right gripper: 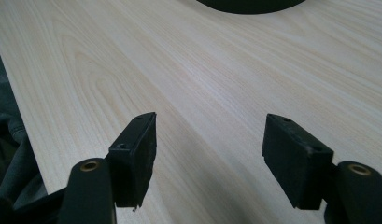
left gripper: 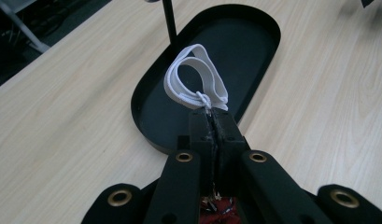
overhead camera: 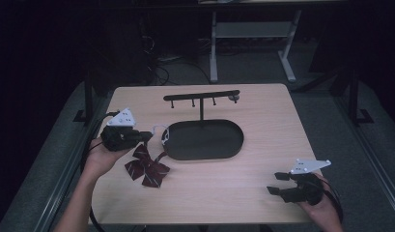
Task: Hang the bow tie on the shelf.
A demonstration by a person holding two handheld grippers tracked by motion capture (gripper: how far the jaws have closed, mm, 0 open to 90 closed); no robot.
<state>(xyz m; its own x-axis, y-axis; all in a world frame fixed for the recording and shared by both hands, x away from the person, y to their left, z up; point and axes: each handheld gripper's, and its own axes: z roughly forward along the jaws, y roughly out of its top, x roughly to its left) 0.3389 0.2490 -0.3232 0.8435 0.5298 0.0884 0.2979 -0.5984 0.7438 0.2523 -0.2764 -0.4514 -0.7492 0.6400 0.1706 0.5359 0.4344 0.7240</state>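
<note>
Left gripper view looks down the two black jaws of the left gripper [left gripper: 212, 119], which are pressed together with no gap between them, pinching the knotted end of a white elastic loop [left gripper: 195, 79]. The loop sticks out past the jaw tips and curls above the near end of a black oval tray [left gripper: 254, 28]. A dark red patch of the bow tie shows at the bottom edge, under the jaws.

From the high view, the left gripper [overhead camera: 148, 136] is held in the person's left hand [overhead camera: 101, 153] at the left side of the table, its tips pointing toward the tray's left rim, where the white loop [overhead camera: 162, 135] sits just beside that rim. The maroon striped bow tie [overhead camera: 148, 166] hangs and rests just below and in front of the gripper, its lower wings on the wood, near the tray but apart from it.

The right gripper [overhead camera: 277, 183] is in the right hand [overhead camera: 325, 205] at the near right corner, well apart from the bow tie; in the right gripper view its jaws stand wide apart with nothing between them, bare wood beneath.

A slim black T-shaped stand [overhead camera: 201, 96] with small pegs rises from the tray's far side. The table [overhead camera: 262, 169] is pale wood grain; beyond it the room is dark, with a white desk frame [overhead camera: 253, 34] and cables on the grey floor.
</note>
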